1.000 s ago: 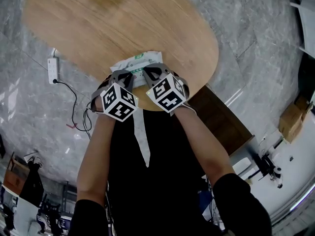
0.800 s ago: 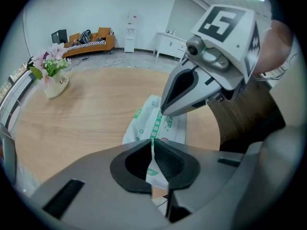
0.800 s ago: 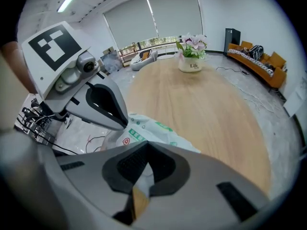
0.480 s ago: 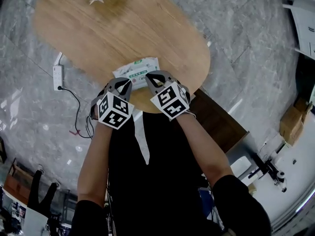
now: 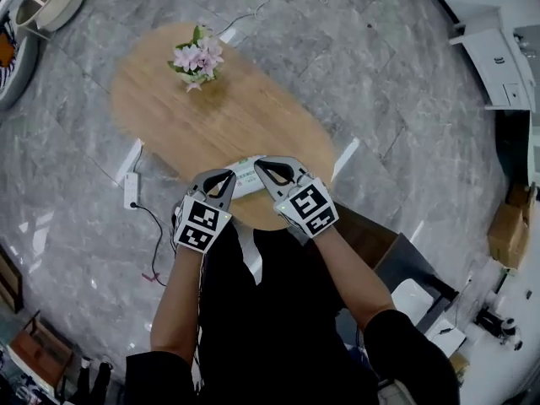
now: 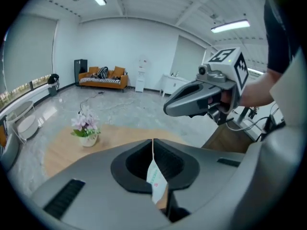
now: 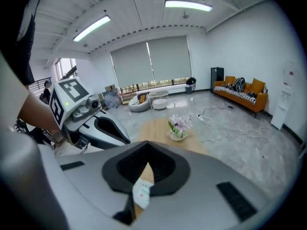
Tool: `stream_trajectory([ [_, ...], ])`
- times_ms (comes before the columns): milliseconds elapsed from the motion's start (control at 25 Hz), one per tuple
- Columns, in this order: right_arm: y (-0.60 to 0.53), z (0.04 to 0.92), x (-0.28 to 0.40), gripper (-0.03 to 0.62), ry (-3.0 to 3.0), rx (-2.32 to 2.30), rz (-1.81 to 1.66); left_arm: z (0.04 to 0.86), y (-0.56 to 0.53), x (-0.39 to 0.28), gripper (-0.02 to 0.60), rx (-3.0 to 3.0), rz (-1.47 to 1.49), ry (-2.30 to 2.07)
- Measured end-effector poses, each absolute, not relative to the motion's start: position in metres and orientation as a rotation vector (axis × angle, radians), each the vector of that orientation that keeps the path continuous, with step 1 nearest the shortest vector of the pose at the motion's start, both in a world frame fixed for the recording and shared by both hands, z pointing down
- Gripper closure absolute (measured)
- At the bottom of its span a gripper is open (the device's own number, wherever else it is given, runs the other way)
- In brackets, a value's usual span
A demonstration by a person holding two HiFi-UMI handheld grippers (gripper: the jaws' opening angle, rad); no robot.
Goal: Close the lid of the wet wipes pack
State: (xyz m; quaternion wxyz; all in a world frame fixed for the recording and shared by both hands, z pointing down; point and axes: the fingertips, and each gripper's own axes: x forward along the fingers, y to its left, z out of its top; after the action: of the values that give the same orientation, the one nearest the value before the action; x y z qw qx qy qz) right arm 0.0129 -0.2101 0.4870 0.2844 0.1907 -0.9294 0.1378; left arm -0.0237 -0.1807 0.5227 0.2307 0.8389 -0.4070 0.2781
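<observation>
The wet wipes pack, white with green print, lies at the near edge of the oval wooden table. Whether its lid is up or down is too small to tell. My left gripper is shut, its tips over the pack's left end. Shut too, my right gripper hangs over the pack's right end. In the left gripper view the shut left gripper shows a sliver of the pack below its tips. The right gripper view shows my right gripper with the pack beneath.
A pot of pink flowers stands at the table's far end. A white power strip with a black cable lies on the marble floor to the left. A dark wooden unit sits close to the table's near right.
The head view has pulled back: the table looks smaller and the flower pot has come fully into sight. Both grippers stay shut, side by side over the pack.
</observation>
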Motion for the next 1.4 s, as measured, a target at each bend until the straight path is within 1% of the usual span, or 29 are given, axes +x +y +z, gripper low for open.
stream_trajectory([
  [360,-0.204,0.271,-0.004,0.583,-2.820,0.534,0.149,0.310,-0.207,-0.038,0.563,2.593,0.440,-1.239],
  [480,-0.196,0.215,-0.008,0.583,-2.922,0.509,0.065,0.257,-0.210,-0.037,0.563,2.714,0.373,-1.206],
  [600,-0.183,0.162,-0.006,0.583,-3.022,0.521,0.039,0.206,-0.199,-0.039,0.565,2.797,0.221,-1.174],
  [720,-0.166,0.121,-0.001,0.583,-3.120,0.546,0.041,0.167,-0.181,-0.044,0.565,2.901,0.166,-1.177],
  [800,-0.157,0.103,0.004,0.583,-3.162,0.571,0.023,0.146,-0.172,-0.047,0.565,2.952,0.111,-1.163],
  [920,-0.144,0.096,0.011,0.583,-3.180,0.609,-0.009,0.126,-0.153,-0.054,0.566,2.965,-0.067,-1.108],
  [1200,-0.130,0.111,0.031,0.583,-3.182,0.777,0.046,0.146,-0.121,-0.063,0.565,2.942,-0.165,-1.006],
  [1400,-0.110,0.113,0.025,0.582,-3.143,0.777,-0.076,0.142,-0.114,-0.073,0.565,2.909,-0.345,-0.868],
])
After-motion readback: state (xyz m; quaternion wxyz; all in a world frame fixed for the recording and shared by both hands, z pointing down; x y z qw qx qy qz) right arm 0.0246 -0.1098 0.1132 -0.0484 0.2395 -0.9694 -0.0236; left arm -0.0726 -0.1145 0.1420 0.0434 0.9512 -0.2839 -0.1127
